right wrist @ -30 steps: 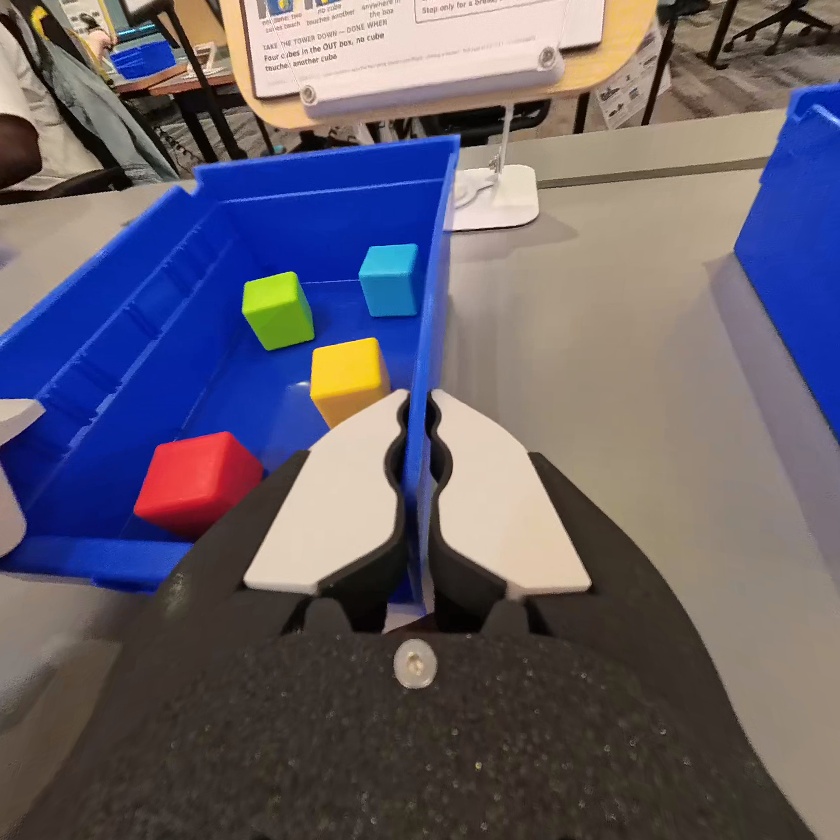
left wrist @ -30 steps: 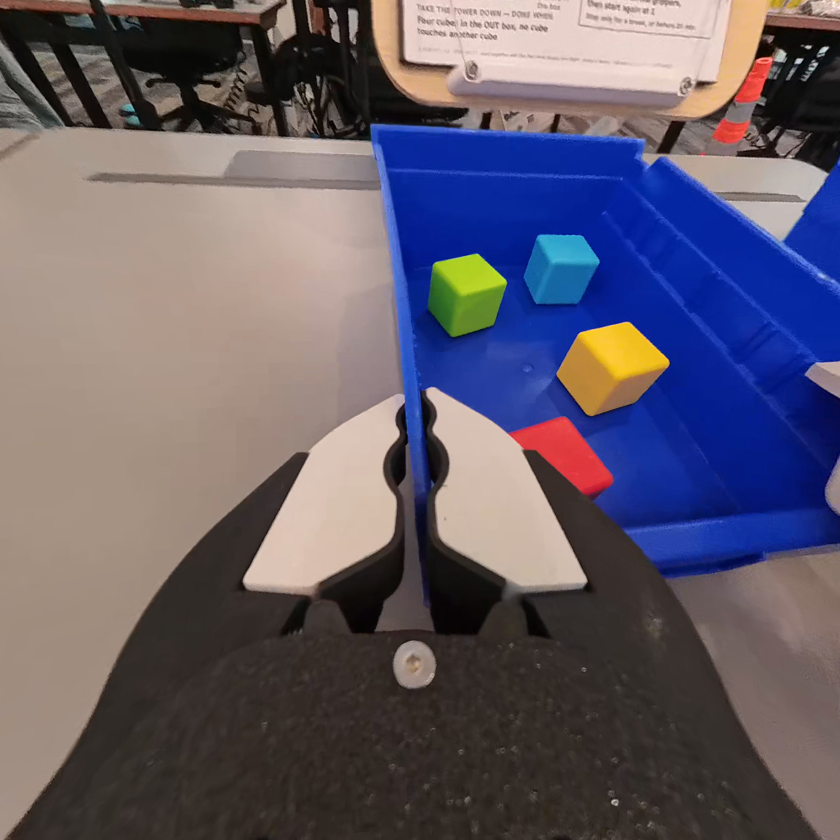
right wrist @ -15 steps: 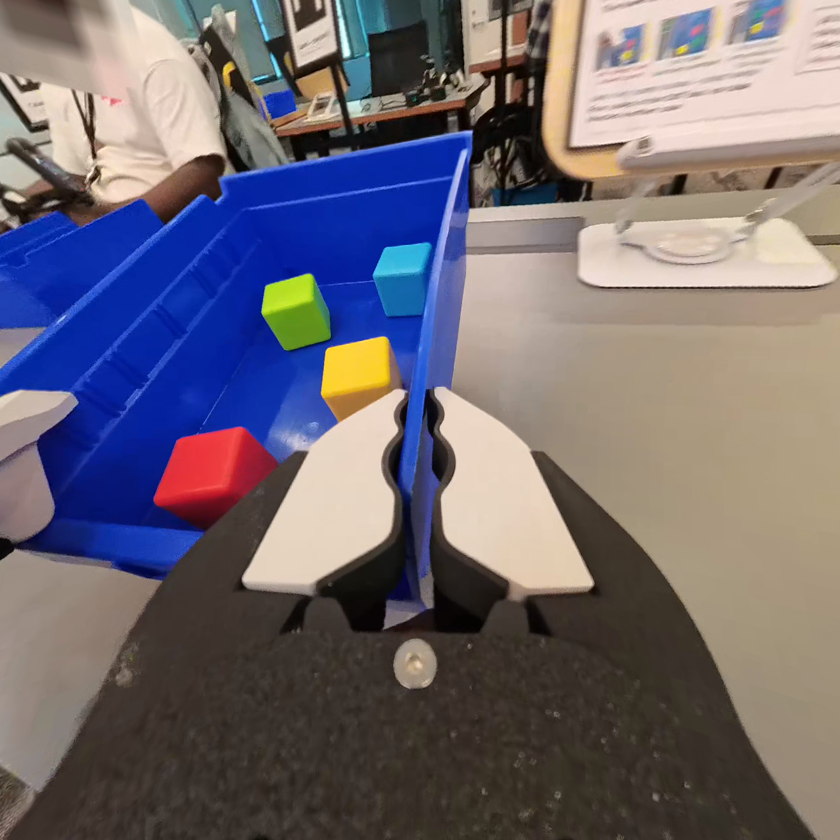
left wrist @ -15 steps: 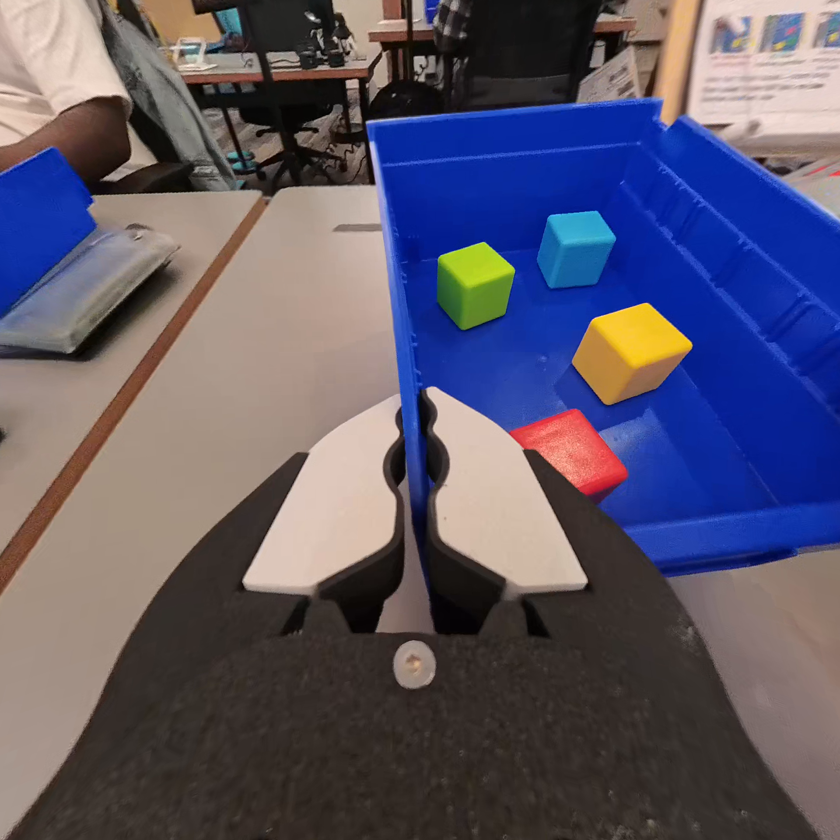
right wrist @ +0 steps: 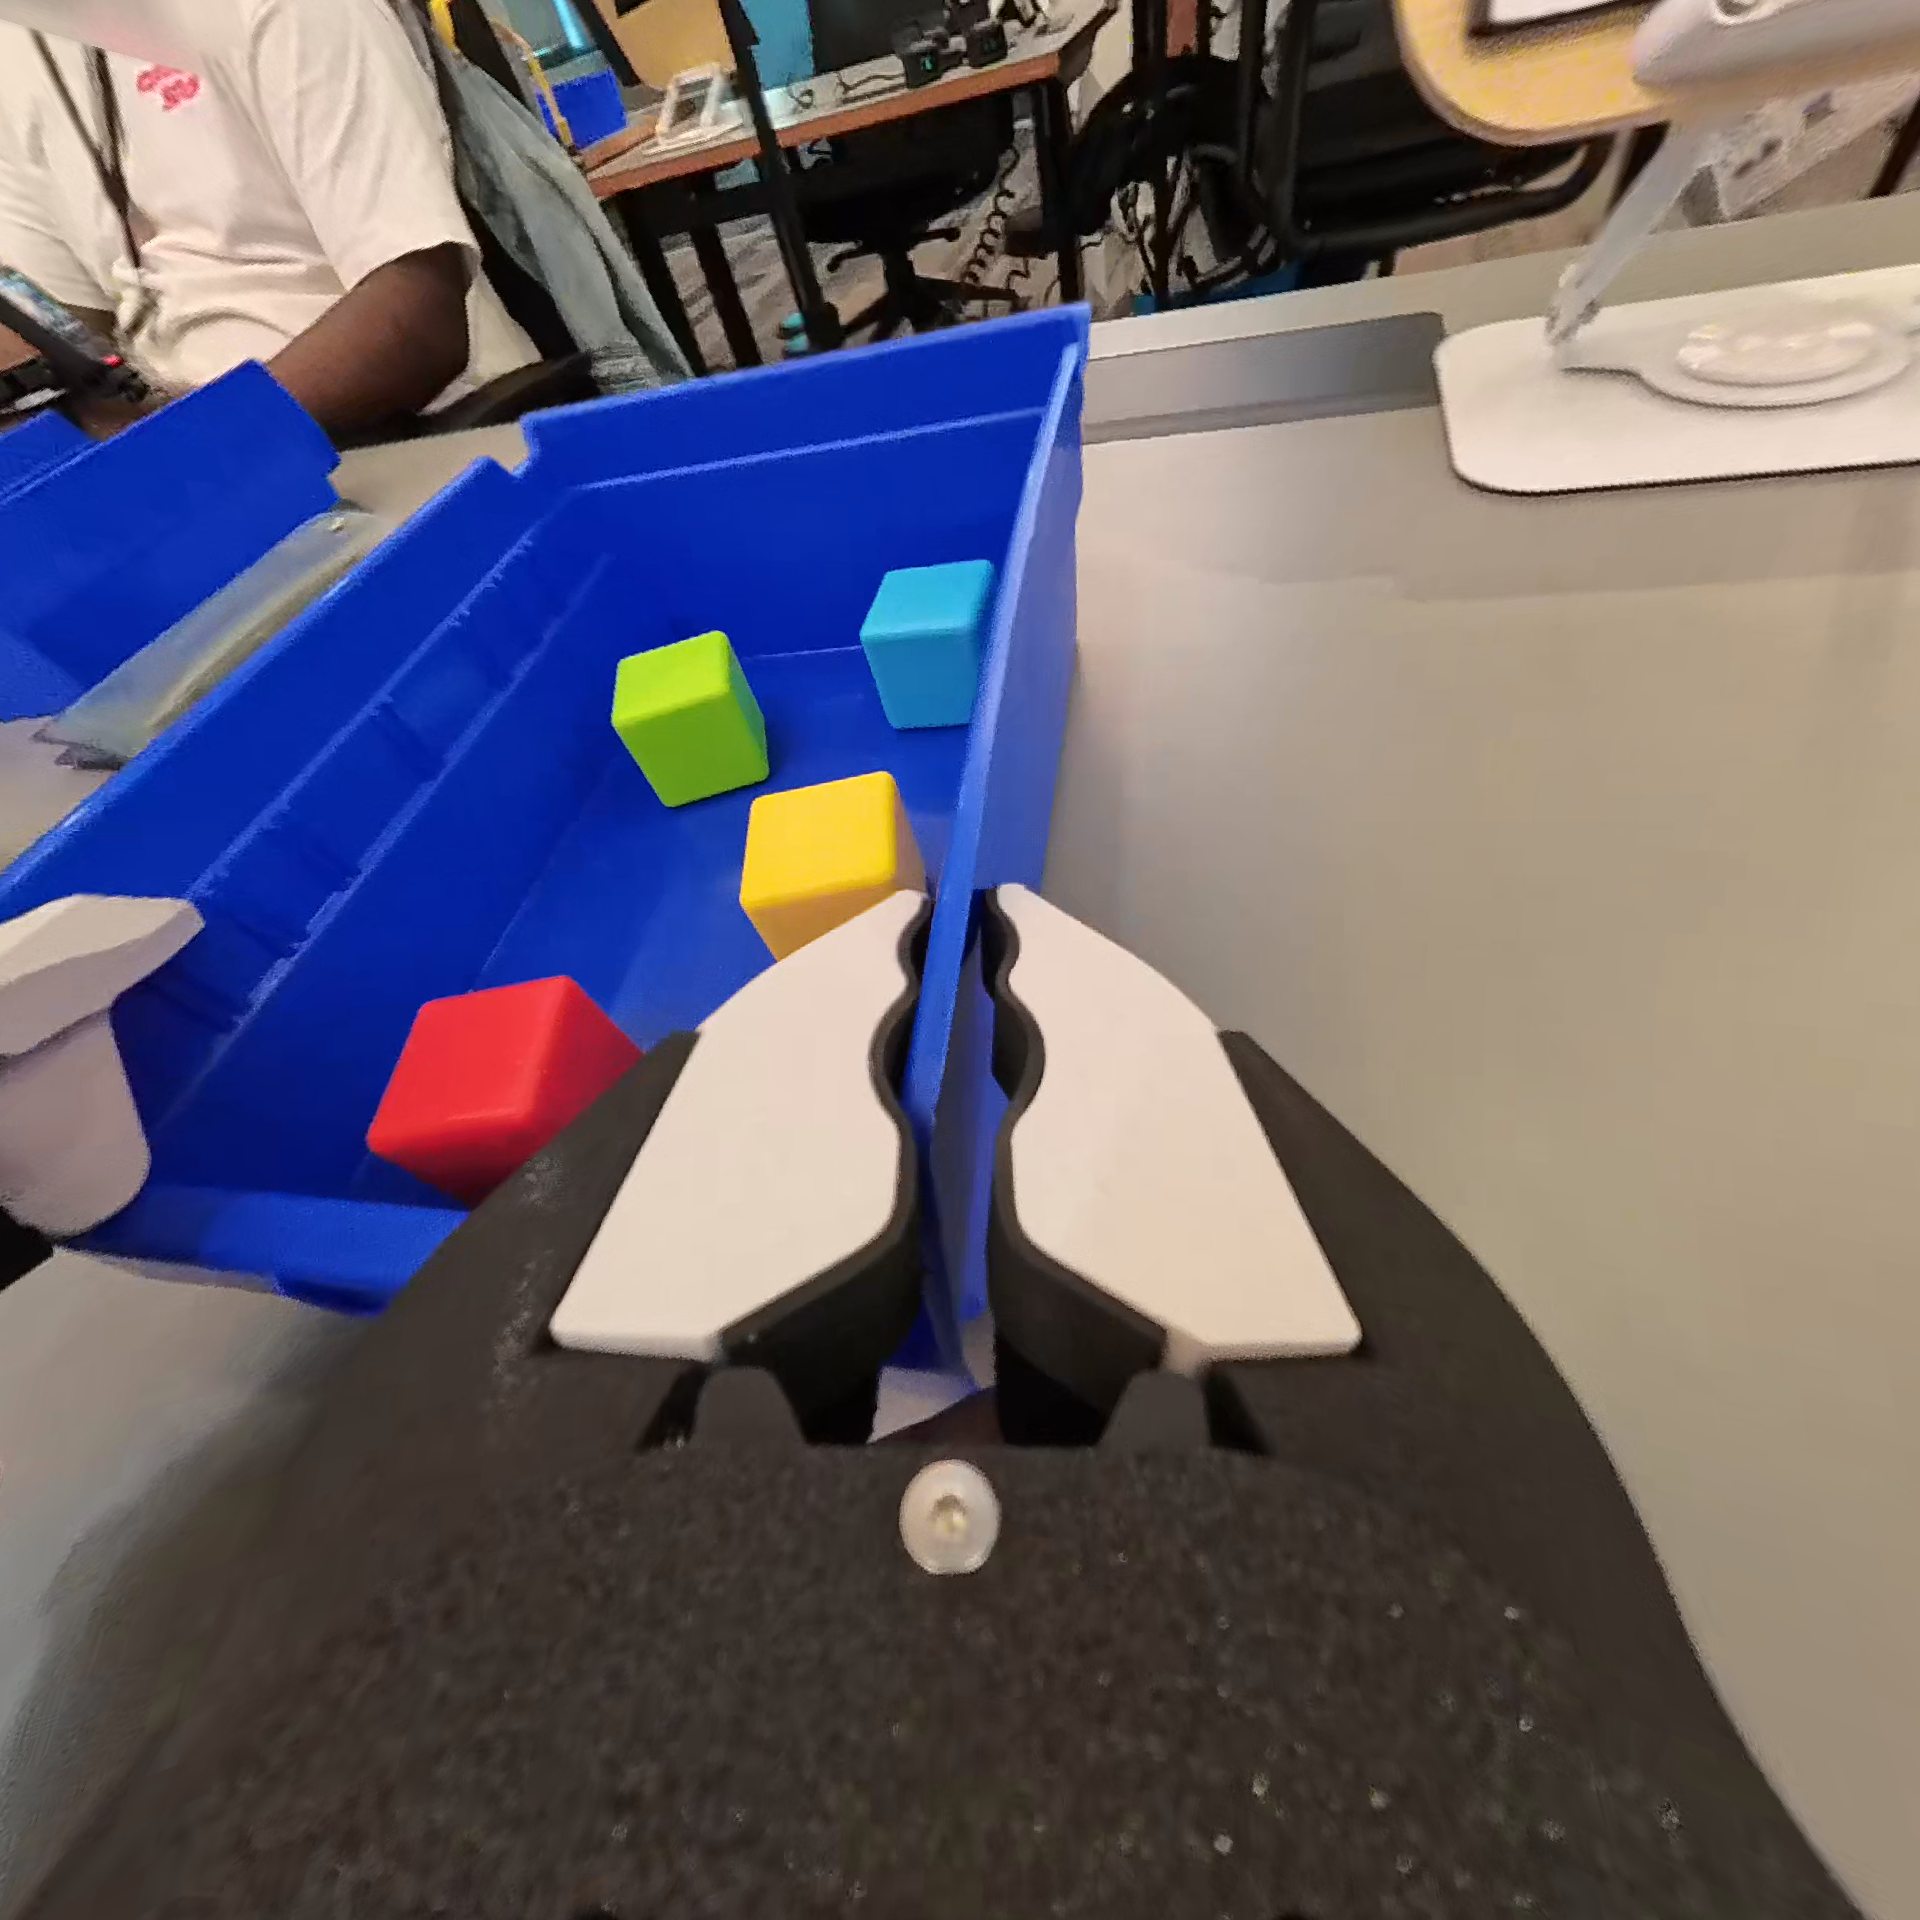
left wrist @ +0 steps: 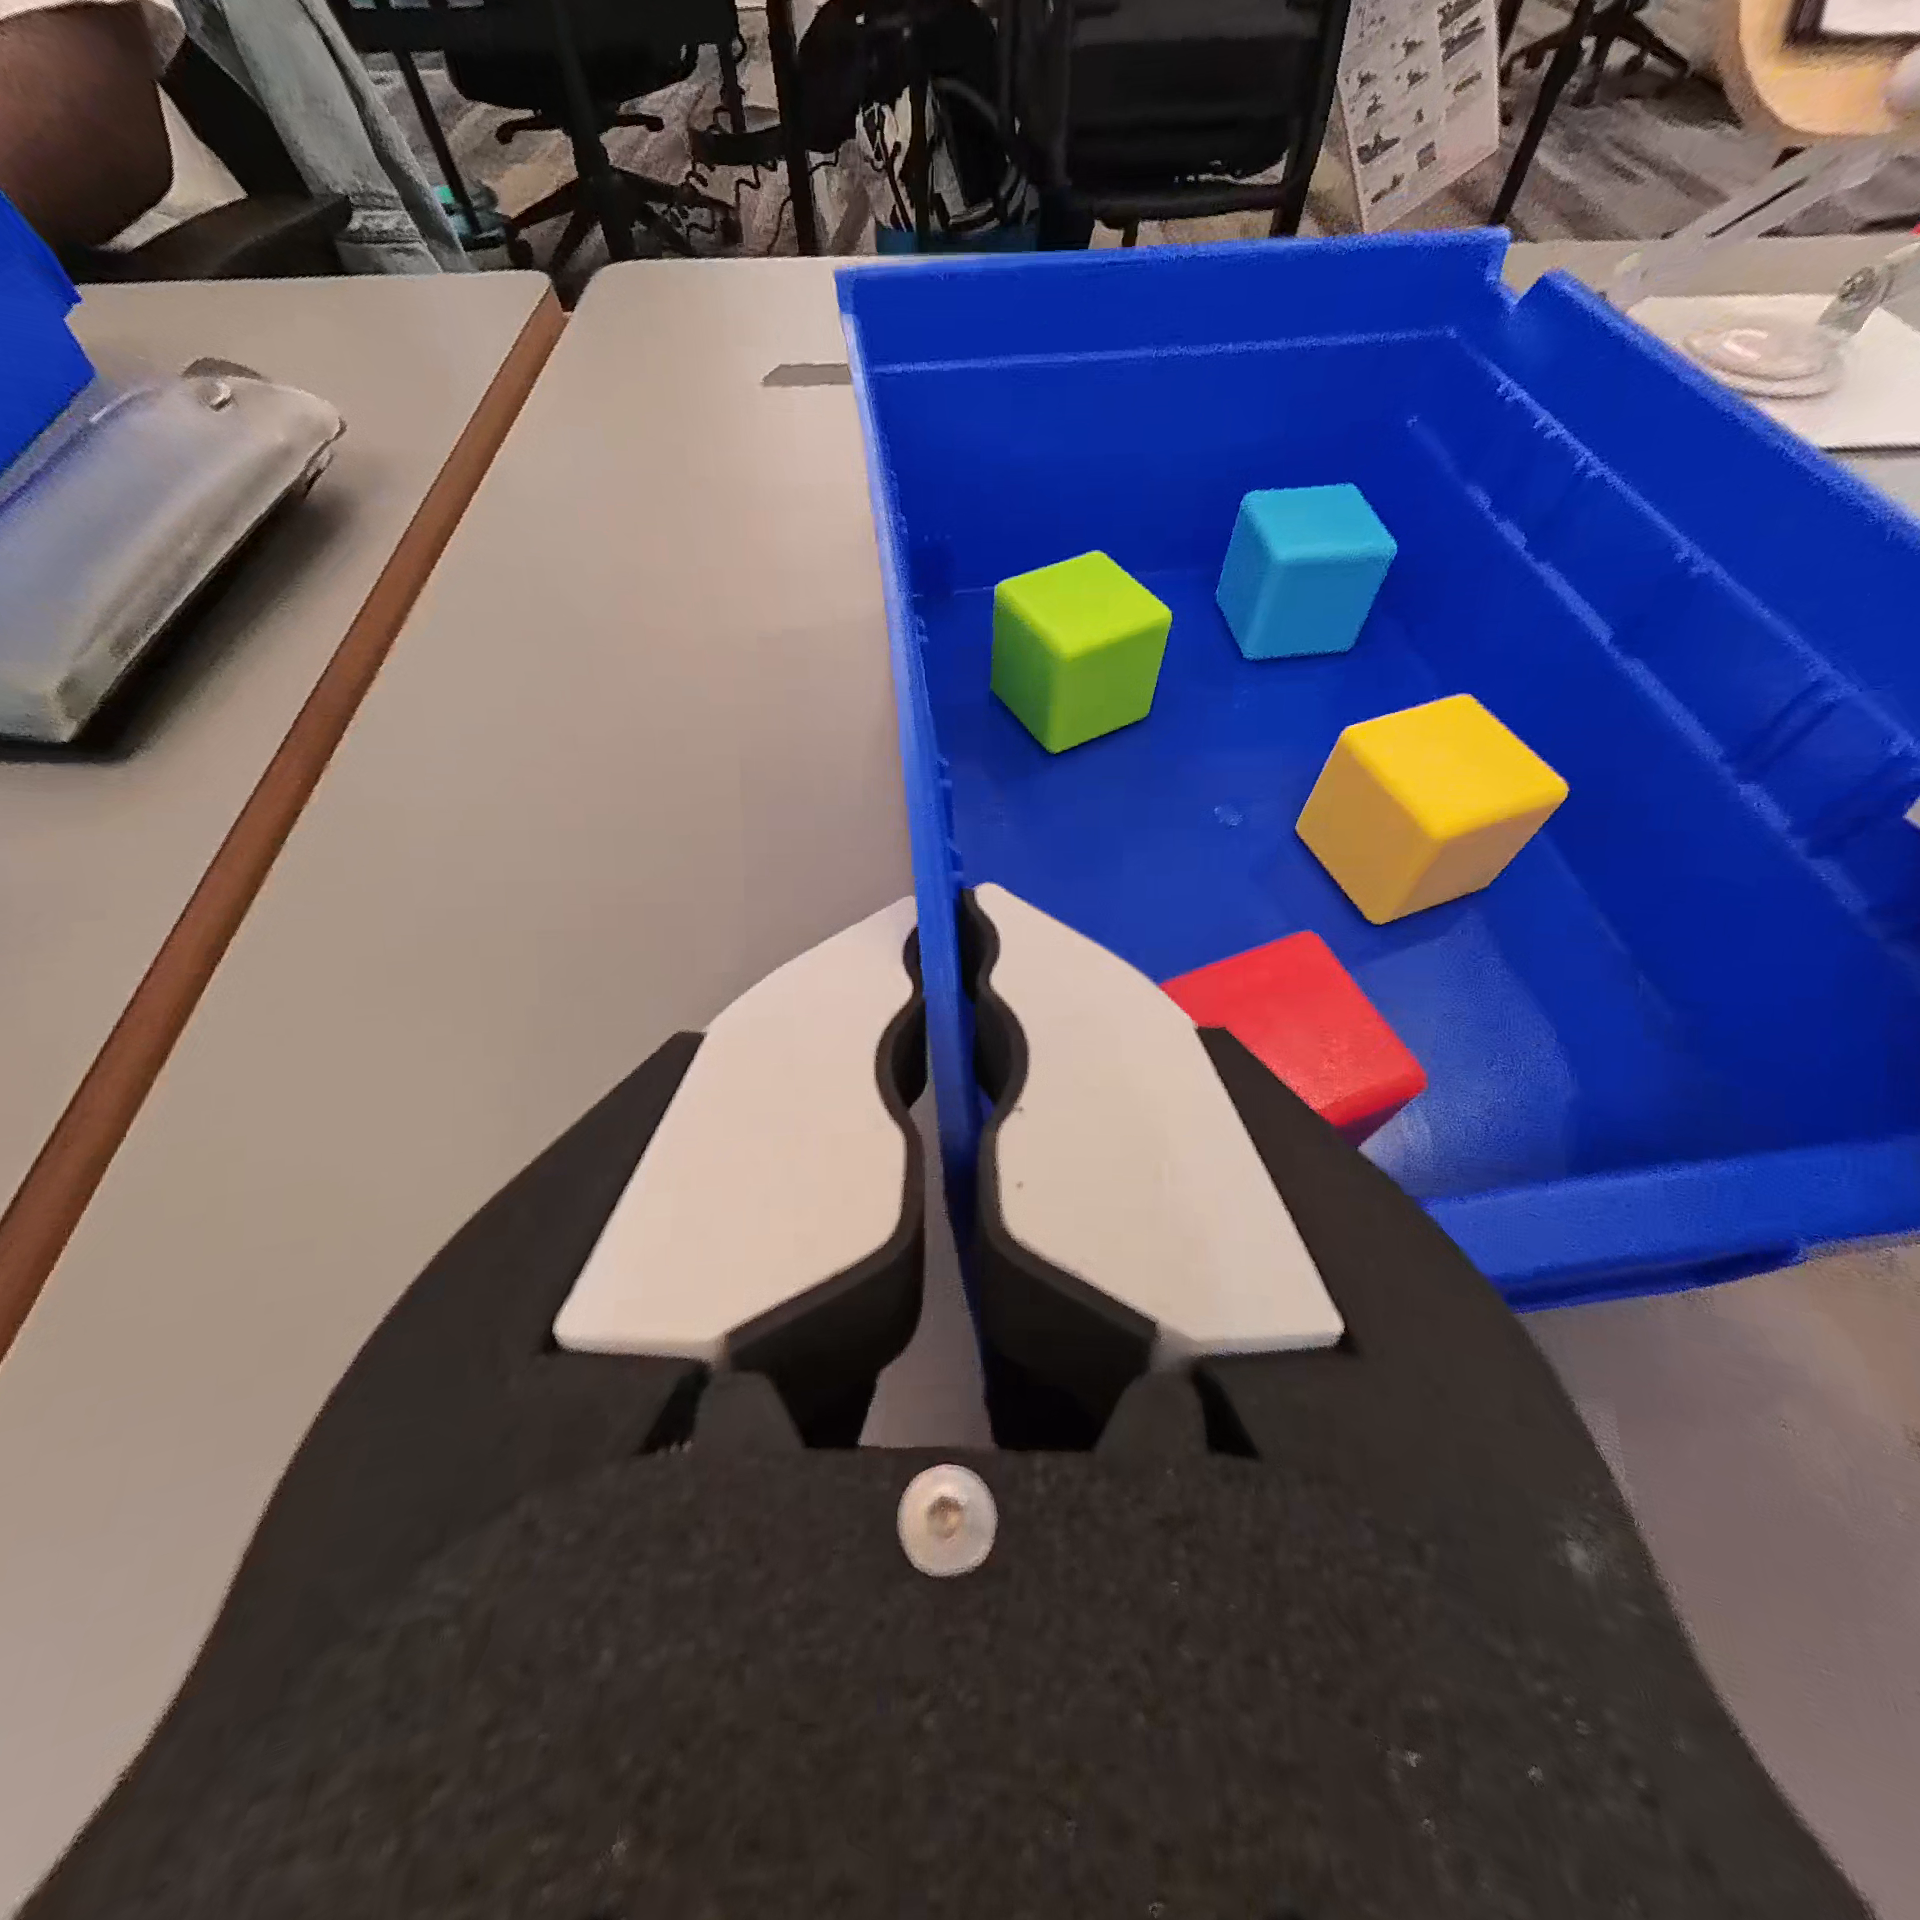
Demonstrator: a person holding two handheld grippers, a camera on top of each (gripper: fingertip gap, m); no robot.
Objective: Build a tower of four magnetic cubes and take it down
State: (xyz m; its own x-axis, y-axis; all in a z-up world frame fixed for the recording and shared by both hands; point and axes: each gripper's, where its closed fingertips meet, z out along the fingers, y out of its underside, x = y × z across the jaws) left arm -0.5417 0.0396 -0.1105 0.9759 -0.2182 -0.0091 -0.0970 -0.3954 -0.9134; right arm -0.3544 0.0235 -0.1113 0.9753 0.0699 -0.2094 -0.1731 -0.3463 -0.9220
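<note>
On the desk (left wrist: 623, 727) between my two claws sits the blue bin (left wrist: 1195, 416), and I've got it pinched from both sides. Left claw (left wrist: 945, 914) is clamped on the bin's left side wall, one finger outside, one inside. Right claw (right wrist: 956, 904) is clamped on the opposite wall, same way. Neither holds a cube.

All four cubes are loose on the bin floor, none touching another, nothing stacked:
- red cube (left wrist: 1299, 1023): nearest the front lip, just past my left claw's inner finger, closer to the left wall.
- yellow cube (left wrist: 1429, 805): mid-bin, toward the right wall. In the right wrist view the yellow cube (right wrist: 826, 847) sits just ahead of my right claw's inner finger.
- green cube (left wrist: 1081, 649): farther back, left side.
- light-blue cube (left wrist: 1304, 571): farthest back, toward the right wall.

The bin's long axis runs straight away from me, in line with both claws' fingers. Cubes have no long axis, though each sits turned at a different angle.

My read: no tower is up. Either the build hasn't begun or the teardown is done; I can't tell which. If I'm picking next, both claws must let go of the walls first. Left claw is nearer red and green, right claw nearer yellow and light-blue. Reach is forward and inward over the wall. Risk: cubes snapping together if brought close.
</note>
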